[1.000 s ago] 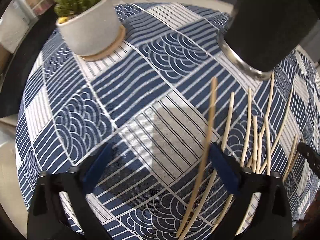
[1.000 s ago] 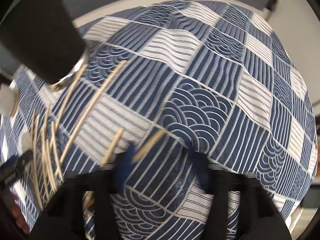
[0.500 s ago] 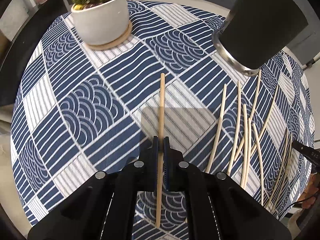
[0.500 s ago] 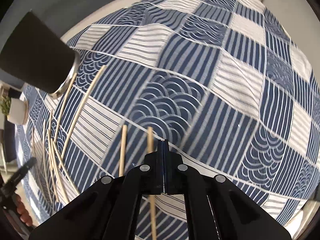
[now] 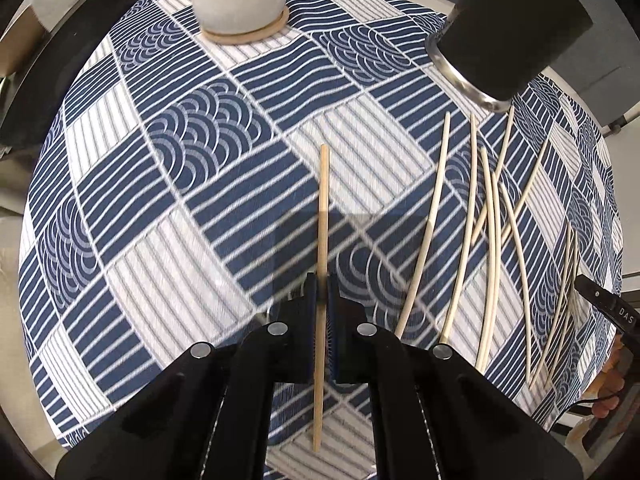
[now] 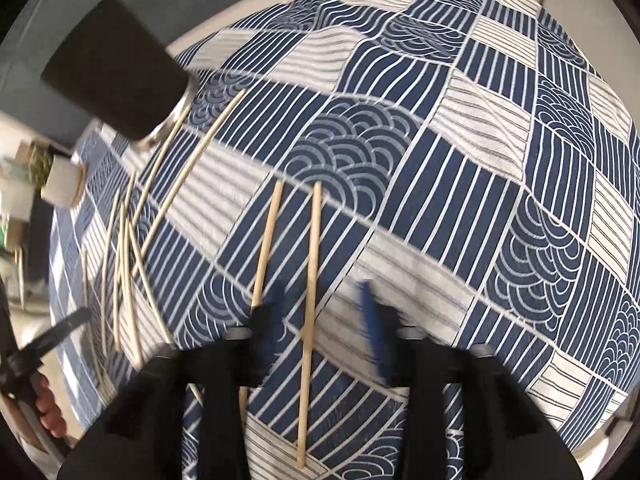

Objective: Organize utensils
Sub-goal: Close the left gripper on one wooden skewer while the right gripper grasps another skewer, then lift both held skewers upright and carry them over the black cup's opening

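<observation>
A: Big picture: the patterned tablecloth [image 5: 168, 208] fills both views, with the black holder [image 5: 516, 28] standing at the far side.

B: And a loose pile of chopsticks [image 5: 492, 240] is scattered just below it.

A: The left gripper [image 5: 322, 304] is pinching one chopstick [image 5: 322, 208] tight.

B: The right gripper [image 6: 322, 312] is spreading its jaws; a chopstick on the cloth [image 6: 310, 280] lies between them, free of the pads.

The left gripper [image 5: 321, 300] clamps one chopstick [image 5: 322, 216] above the patterned tablecloth [image 5: 168, 184].
</observation>
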{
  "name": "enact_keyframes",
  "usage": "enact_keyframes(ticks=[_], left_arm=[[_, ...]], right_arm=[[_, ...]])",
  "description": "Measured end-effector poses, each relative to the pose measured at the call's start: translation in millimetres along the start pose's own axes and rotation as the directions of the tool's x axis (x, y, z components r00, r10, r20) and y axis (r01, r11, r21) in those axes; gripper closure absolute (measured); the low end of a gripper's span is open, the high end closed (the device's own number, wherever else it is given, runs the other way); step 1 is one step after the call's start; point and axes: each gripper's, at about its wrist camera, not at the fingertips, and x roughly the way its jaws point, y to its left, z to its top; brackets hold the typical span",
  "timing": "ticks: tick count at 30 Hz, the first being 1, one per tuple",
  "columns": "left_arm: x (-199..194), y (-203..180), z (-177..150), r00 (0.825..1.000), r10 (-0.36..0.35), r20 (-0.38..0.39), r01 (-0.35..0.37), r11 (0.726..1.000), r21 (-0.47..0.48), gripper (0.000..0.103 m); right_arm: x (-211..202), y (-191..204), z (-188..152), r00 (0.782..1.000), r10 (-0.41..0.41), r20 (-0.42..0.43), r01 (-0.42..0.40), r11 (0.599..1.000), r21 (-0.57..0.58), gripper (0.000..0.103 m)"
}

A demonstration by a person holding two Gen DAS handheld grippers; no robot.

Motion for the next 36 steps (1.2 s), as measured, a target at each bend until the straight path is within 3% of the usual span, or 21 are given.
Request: enact_keyframes(ticks=[4,7,10,18,25,32,36], left_arm=[[0,4,-6,1.000,-0.005,-0.004,0.005,1.000,-0.006,0.098],[-4,7,-11,1.000,-0.010,-0.001,0.010,1.000,-0.013,0.098],[-11,11,-19,1.000,-0.019,0.007,0.019,1.000,-0.021,0.098],[-42,16,-37,0.998,-0.021,0.060,0.021,1.000,-0.011,0.098],[-65,-4,-39,0.992,0.007,0.123,-0.012,0.999,0.033,0.098],[-98,-25,-19,0.979,-0.036,0.199,0.026,0.998,0.054,0.098],[-127,-38,-4,0.961,-0.077,0.267,0.053,0.994,0.094,0.098]], right_arm=[[1,21,-12,0.989,-0.147,0.031,0.150,0.981,-0.122,0.065],[-1,29,-18,0.975,-0.216,0.058,0.221,0.968,-0.117,0.068],[1,39,-19,0.980,-0.193,0.051,0.198,0.969,-0.147,0.098],[-11,2,-23,0.996,-0.075,0.045,0.076,0.997,-0.011,0.098],[-55,-19,-23,0.991,-0.066,0.119,0.064,0.998,0.022,0.098],[-112,-28,-9,0.970,-0.008,0.244,0.008,1.000,0.000,0.098],[-145,-24,3,0.943,0.008,0.334,0.000,1.000,-0.024,0.098]])
